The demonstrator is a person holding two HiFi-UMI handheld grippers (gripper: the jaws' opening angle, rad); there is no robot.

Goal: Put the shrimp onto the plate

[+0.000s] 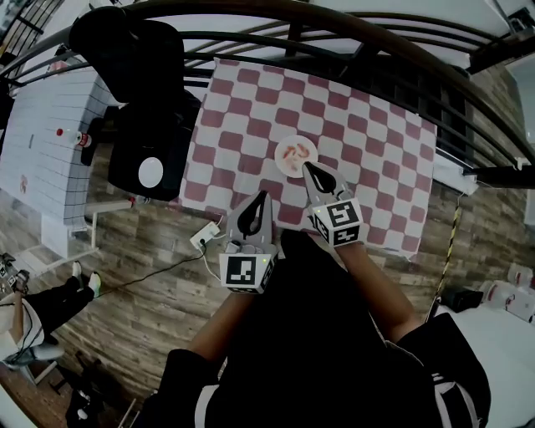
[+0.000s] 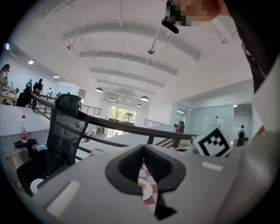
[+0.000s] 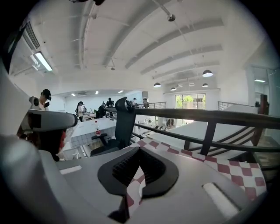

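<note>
A small white plate (image 1: 295,156) rests on the red-and-white checked tablecloth (image 1: 368,142), and pinkish shrimp (image 1: 293,153) lie on it. My right gripper (image 1: 307,166) is shut and empty, its tip just off the plate's near right rim. My left gripper (image 1: 264,195) is also shut and empty, nearer to me and left of the plate, over the table's near edge. In the left gripper view, the slit of the left gripper (image 2: 143,148) shows a sliver of plate rim (image 2: 146,189). Only checked cloth (image 3: 135,183) shows between the jaws of the right gripper (image 3: 140,149).
A black office chair (image 1: 142,100) stands at the table's left end. A dark railing (image 1: 334,25) curves behind the table. A white tiled table (image 1: 42,142) with a red bottle (image 1: 84,140) is at far left. A power strip (image 1: 205,236) lies on the wooden floor.
</note>
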